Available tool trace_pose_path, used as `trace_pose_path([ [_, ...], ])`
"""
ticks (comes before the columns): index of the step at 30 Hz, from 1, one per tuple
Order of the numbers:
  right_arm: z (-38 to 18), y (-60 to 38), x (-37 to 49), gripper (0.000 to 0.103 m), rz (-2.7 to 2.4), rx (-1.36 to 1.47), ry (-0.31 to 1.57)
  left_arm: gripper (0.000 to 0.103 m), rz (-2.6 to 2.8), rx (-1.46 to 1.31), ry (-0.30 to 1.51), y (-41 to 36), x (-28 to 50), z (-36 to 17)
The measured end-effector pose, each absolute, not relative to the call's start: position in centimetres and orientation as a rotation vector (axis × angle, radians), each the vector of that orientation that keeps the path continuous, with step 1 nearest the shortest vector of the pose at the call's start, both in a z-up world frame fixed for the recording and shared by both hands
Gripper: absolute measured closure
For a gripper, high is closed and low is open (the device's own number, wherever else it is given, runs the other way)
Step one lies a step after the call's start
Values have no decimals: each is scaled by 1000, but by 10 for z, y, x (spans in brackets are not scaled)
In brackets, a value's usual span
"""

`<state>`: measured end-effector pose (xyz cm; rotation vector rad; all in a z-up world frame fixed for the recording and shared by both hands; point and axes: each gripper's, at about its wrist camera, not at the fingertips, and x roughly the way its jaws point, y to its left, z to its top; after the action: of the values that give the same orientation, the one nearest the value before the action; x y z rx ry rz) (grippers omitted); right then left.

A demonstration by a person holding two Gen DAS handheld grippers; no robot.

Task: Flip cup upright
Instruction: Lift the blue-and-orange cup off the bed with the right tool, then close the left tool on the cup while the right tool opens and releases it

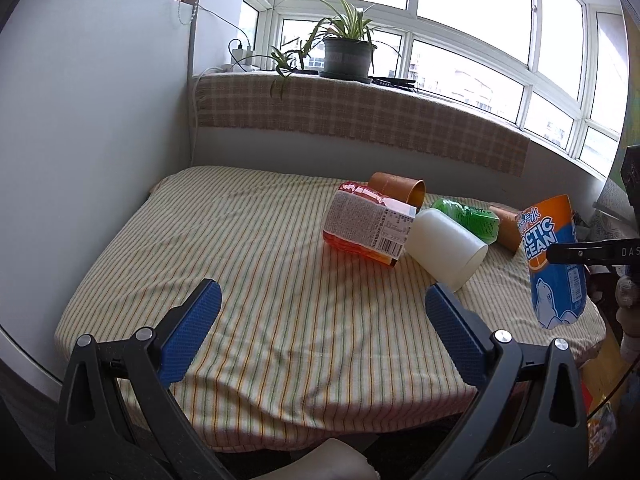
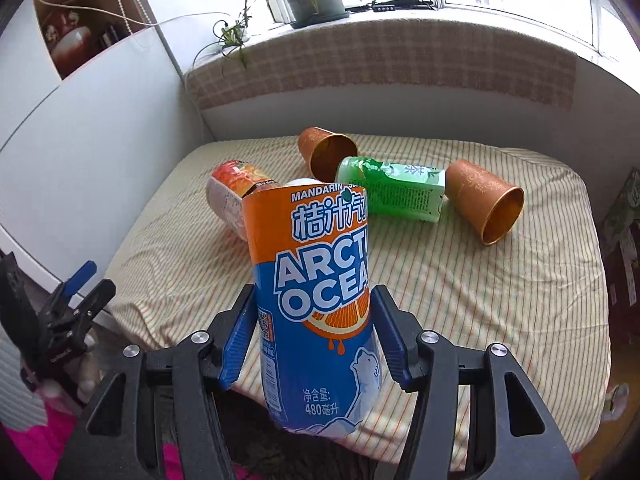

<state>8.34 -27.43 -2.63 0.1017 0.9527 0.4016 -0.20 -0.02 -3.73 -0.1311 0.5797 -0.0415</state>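
My right gripper (image 2: 314, 312) is shut on a blue-and-orange Arctic Ocean cup (image 2: 316, 300), held upright above the near edge of the striped table (image 2: 500, 320); it also shows in the left wrist view (image 1: 554, 260). My left gripper (image 1: 322, 320) is open and empty over the table's front. On their sides lie a white cup (image 1: 446, 249), an orange-red labelled cup (image 1: 366, 226), a green cup (image 2: 392, 190) and two brown cups (image 2: 328, 152) (image 2: 486, 206).
A white cabinet (image 1: 88, 120) borders the table on the left. A checked cloth covers the windowsill (image 1: 360, 116) behind, with a potted plant (image 1: 346, 54) on it. The left gripper (image 2: 86, 284) shows at the left in the right wrist view.
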Motion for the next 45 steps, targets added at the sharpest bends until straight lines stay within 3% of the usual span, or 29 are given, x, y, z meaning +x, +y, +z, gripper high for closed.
trace_pose_path([
  [16,-100,-363,89,47,304,492,1108,0,-150,-105,614,-64,11,-36],
  [21,-109,-363,99,42,285,509,1123,0,-165,-101,628,-73,14,-37],
  [28,-101,-364,95,40,308,471,1074,0,-222,-91,673,-101,25,-40],
  [31,-90,-363,88,35,326,430,1037,0,-243,-106,693,-113,34,-40],
  [45,-58,-386,16,35,136,308,835,0,-360,-233,808,-143,75,-47],
])
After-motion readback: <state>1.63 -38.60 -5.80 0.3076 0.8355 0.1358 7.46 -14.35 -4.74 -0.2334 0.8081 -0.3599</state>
